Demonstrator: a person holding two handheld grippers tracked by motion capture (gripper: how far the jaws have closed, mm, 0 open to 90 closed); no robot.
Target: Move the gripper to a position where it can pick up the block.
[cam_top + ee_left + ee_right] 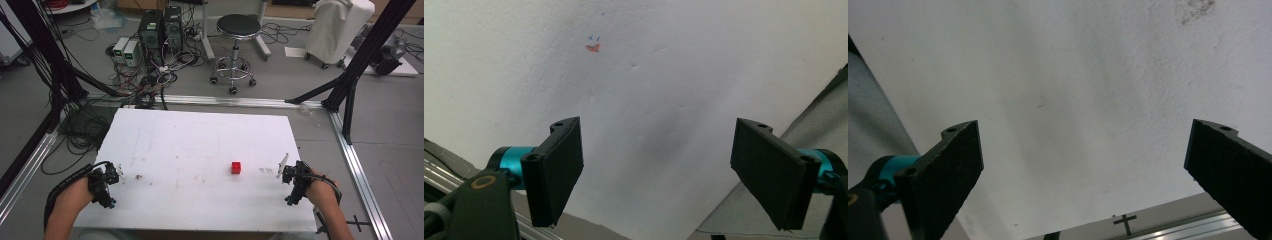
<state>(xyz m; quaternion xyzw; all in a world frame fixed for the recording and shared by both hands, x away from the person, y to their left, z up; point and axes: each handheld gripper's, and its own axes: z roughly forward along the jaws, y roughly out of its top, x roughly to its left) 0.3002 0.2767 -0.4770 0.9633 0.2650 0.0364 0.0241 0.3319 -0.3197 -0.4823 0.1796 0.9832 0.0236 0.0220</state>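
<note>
Red cube sits alone on the white counter, nearer the right tool; left tool waits well apart. Both tools gape wide, empty. Risk, I'd say: a careless approach nudges that light cube away.

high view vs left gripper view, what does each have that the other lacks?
High view alone: the red cube on the white table, both hands with their tongs, left tongs and right tongs, plus the stool and computer towers on the floor beyond. Left gripper view alone: a close look at its open jaws and a small orange mark with blue ticks. Shared: the white tabletop and the left tongs.
</note>
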